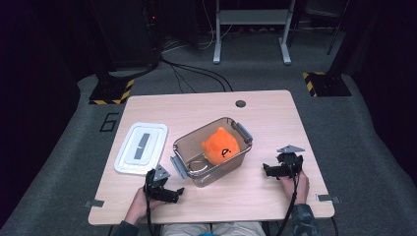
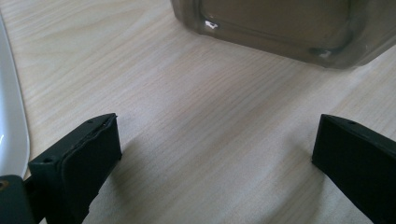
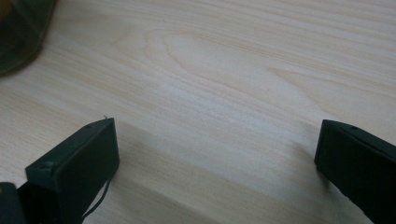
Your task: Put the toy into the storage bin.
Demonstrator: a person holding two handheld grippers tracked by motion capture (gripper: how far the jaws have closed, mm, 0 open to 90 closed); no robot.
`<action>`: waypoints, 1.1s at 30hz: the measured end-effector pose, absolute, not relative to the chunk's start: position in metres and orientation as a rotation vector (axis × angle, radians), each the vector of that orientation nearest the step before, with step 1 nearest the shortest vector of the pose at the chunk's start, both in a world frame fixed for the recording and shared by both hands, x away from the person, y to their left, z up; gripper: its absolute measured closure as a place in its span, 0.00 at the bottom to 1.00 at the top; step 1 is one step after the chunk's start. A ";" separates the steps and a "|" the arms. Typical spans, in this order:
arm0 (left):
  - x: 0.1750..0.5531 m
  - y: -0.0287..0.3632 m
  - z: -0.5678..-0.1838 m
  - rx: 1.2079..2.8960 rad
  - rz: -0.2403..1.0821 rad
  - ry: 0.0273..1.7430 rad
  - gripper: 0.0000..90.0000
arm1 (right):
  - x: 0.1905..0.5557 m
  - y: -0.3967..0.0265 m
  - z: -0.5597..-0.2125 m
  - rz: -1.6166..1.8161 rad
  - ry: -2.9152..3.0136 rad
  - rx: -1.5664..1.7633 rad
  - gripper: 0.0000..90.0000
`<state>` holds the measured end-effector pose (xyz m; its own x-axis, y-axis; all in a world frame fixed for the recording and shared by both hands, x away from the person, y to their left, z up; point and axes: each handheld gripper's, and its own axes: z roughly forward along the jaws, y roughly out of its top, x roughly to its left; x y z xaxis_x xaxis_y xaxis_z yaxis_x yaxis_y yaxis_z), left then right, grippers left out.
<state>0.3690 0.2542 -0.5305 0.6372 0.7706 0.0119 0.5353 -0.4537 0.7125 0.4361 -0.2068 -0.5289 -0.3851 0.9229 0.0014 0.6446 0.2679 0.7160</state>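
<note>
Between lid [image 1: 141, 148] and tongs [image 1: 173, 195], bare table [image 1: 255, 196].

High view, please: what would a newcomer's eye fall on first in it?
Most likely the bright orange plush toy, sitting inside the clear plastic container at the middle of the wooden table. Next comes the white lid, lying flat on the table to the container's left. Nearer the person, the left gripper and right gripper rest open on either side of the container, holding nothing.
</note>
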 end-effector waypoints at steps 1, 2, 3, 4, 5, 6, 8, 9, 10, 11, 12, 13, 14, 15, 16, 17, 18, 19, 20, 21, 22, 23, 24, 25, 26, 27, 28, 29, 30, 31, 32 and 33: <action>0.369 0.254 -0.531 2.162 0.442 1.014 0.01 | 0.436 -0.206 -0.529 0.902 2.123 1.428 0.00; 0.369 0.254 -0.531 2.165 0.442 1.011 0.01 | 0.437 -0.206 -0.529 0.902 2.128 1.418 0.00; 0.369 0.254 -0.531 2.165 0.442 1.011 0.00 | 0.437 -0.206 -0.529 0.902 2.128 1.418 0.00; 0.369 0.255 -0.531 2.161 0.436 1.014 0.00 | 0.436 -0.206 -0.529 0.903 2.133 1.413 0.00; 0.369 0.255 -0.531 2.157 0.435 1.022 0.00 | 0.437 -0.206 -0.529 0.903 2.136 1.408 0.00; 0.368 0.257 -0.531 2.164 0.436 1.026 0.00 | 0.437 -0.206 -0.529 0.901 2.142 1.402 0.00; 0.368 0.260 -0.530 2.164 0.431 1.031 0.00 | 0.437 -0.207 -0.529 0.901 2.147 1.396 0.00; 0.368 0.262 -0.530 2.147 0.425 1.046 0.00 | 0.437 -0.206 -0.529 0.901 2.147 1.396 0.00; 0.369 0.264 -0.530 2.142 0.416 1.042 0.00 | 0.437 -0.206 -0.529 0.900 2.147 1.395 0.00; 0.369 0.266 -0.529 2.134 0.417 1.046 0.00 | 0.437 -0.206 -0.529 0.901 2.148 1.395 0.00; 0.369 0.268 -0.528 2.127 0.420 1.052 0.00 | 0.437 -0.206 -0.529 0.901 2.148 1.395 0.00; 0.369 0.270 -0.526 2.116 0.427 1.052 0.00 | 0.437 -0.206 -0.529 0.900 2.148 1.394 0.00; 0.369 0.272 -0.523 2.115 0.427 1.058 0.00 | 0.437 -0.206 -0.529 0.901 2.148 1.395 0.00; 0.370 0.274 -0.521 2.104 0.440 1.058 0.00 | 0.437 -0.206 -0.529 0.900 2.148 1.395 0.00; 0.371 0.277 -0.519 2.100 0.443 1.063 0.00 | 0.437 -0.206 -0.529 0.901 2.148 1.395 0.00; 0.372 0.279 -0.517 2.091 0.448 1.071 0.00 | 0.437 -0.206 -0.529 0.901 2.148 1.395 0.00; 0.373 0.282 -0.516 2.078 0.452 1.078 0.00 | 0.437 -0.206 -0.529 0.901 2.148 1.394 0.00; 0.374 0.285 -0.513 2.076 0.459 1.088 0.00 | 0.437 -0.206 -0.529 0.900 2.148 1.395 0.00; 0.375 0.286 -0.512 2.072 0.459 1.091 0.00 | 0.437 -0.206 -0.529 0.901 2.148 1.395 0.00; 0.376 0.289 -0.511 2.074 0.463 1.096 0.00 | 0.437 -0.206 -0.529 0.901 2.148 1.395 0.00; 0.376 0.290 -0.509 2.059 0.465 1.110 0.01 | 0.437 -0.206 -0.529 0.901 2.148 1.395 0.00; 0.376 0.290 -0.509 2.059 0.465 1.110 0.01 | 0.437 -0.206 -0.529 0.901 2.148 1.395 0.00; 0.378 0.293 -0.507 2.069 0.466 1.110 0.01 | 0.437 -0.207 -0.529 0.901 2.148 1.394 0.00; 0.379 0.295 -0.504 2.059 0.481 1.117 0.01 | 0.437 -0.206 -0.529 0.901 2.148 1.395 0.00; 0.381 0.297 -0.502 2.055 0.483 1.121 0.01 | 0.437 -0.206 -0.529 0.901 2.148 1.395 0.00; 0.383 0.299 -0.500 2.051 0.486 1.122 0.01 | 0.437 -0.206 -0.529 0.901 2.148 1.395 0.00; 0.383 0.300 -0.499 2.046 0.493 1.126 0.01 | 0.437 -0.206 -0.529 0.901 2.147 1.395 0.00; 0.385 0.302 -0.497 2.046 0.495 1.129 0.02 | 0.437 -0.207 -0.529 0.902 2.148 1.394 0.00; 0.386 0.304 -0.496 2.041 0.499 1.129 0.02 | 0.437 -0.207 -0.529 0.902 2.148 1.394 0.00; 0.388 0.306 -0.494 2.045 0.501 1.131 0.02 | 0.437 -0.207 -0.529 0.901 2.148 1.395 0.00; 0.390 0.308 -0.493 2.039 0.508 1.129 0.02 | 0.437 -0.207 -0.529 0.902 2.147 1.396 0.00; 0.391 0.310 -0.491 2.032 0.511 1.140 0.02 | 0.437 -0.206 -0.529 0.902 2.146 1.396 0.00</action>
